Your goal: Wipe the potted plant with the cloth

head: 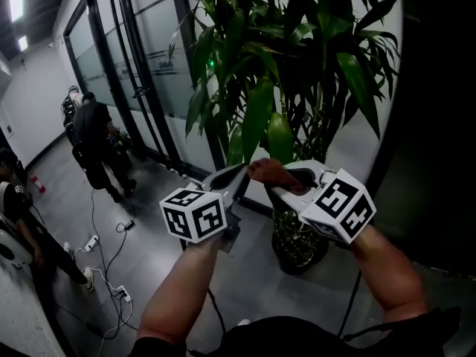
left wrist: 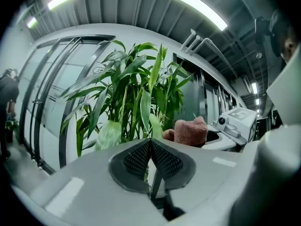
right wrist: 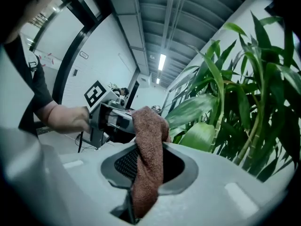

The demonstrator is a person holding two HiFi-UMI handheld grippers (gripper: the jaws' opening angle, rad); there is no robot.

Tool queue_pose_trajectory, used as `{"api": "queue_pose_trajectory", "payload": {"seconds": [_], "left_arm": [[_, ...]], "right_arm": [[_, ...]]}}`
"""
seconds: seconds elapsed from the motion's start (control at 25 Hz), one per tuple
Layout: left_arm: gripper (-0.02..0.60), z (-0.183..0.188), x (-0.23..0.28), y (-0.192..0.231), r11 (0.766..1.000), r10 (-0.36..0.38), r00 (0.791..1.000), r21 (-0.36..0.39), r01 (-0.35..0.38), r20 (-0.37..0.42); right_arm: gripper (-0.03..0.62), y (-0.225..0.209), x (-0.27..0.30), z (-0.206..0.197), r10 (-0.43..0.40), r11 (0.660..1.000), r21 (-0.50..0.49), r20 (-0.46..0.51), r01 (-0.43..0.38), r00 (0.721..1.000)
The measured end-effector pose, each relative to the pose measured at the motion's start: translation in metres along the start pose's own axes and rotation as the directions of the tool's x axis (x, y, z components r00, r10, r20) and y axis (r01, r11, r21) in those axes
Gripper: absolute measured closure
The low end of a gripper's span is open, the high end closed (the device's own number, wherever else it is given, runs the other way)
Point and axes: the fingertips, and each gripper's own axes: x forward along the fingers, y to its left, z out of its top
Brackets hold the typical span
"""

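- Greenery fills your view: the potted plant (head: 297, 65) stands on the floor against the glass wall, directly ahead of both hands. That puts its lower leaves level with your tools, which suits wiping them one at a time.
- Down below, the pot (head: 297, 245) sits just past your right forearm. You're standing close over it, probably so you can reach into the foliage without stretching.
- Your left gripper (left wrist: 150, 157) points level into the plant with its fingers pressed together and nothing bulky between them. A narrow leaf tip ends right at their meeting line, but I can't tell whether it's pinched or just hanging there. My read is that this hand is there to steady a leaf while the other one rubs.
- Your right gripper (right wrist: 146, 166) is angled slightly down and in towards the left one, and its fingers are clamped on the cloth. The two tools nearly meet nose to nose under the leaves, so support and wiper can work on the same leaf.
- That cloth (right wrist: 148, 149), a reddish-brown terry piece, is gripped around its middle. A bunched end stands up past the fingertips, giving you a soft pad to lead with.
- Just above that pad hangs a broad leaf (head: 280, 136), very near the cloth. I can't say whether they touch yet, but it looks like the next one to wipe.
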Motion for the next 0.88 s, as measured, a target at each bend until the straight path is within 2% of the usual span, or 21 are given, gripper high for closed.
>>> {"api": "queue_pose_trajectory", "payload": {"seconds": [0.16,0.28,0.4,0.68,0.88], "left_arm": [[0.544,0.001,-0.014,-0.016,1.0,0.008,0.999,-0.021,-0.008,0.041],[0.538,-0.005,-0.024,-0.031,0.999,0.019,0.998,-0.042,-0.016,0.062],[0.537,-0.02,-0.033,-0.048,0.998,0.04,0.997,-0.05,-0.036,0.063],[0.56,-0.061,-0.016,-0.088,0.998,0.043,0.999,-0.045,-0.043,-0.007],[0.565,-0.07,-0.01,-0.124,1.0,-0.018,0.998,-0.015,0.017,-0.052]], "right_arm": [[0.523,0.01,-0.033,-0.01,-0.043,0.997,0.067,0.081,0.037,0.996],[0.523,0.01,-0.066,-0.02,-0.106,0.985,0.153,0.147,0.084,0.983],[0.523,0.015,-0.097,-0.03,-0.158,0.973,0.198,0.183,0.121,0.97],[0.523,0.014,-0.128,-0.057,-0.148,0.967,0.237,0.203,0.098,0.968],[0.523,0.017,-0.144,-0.065,-0.173,0.958,0.262,0.186,0.121,0.967]]}}
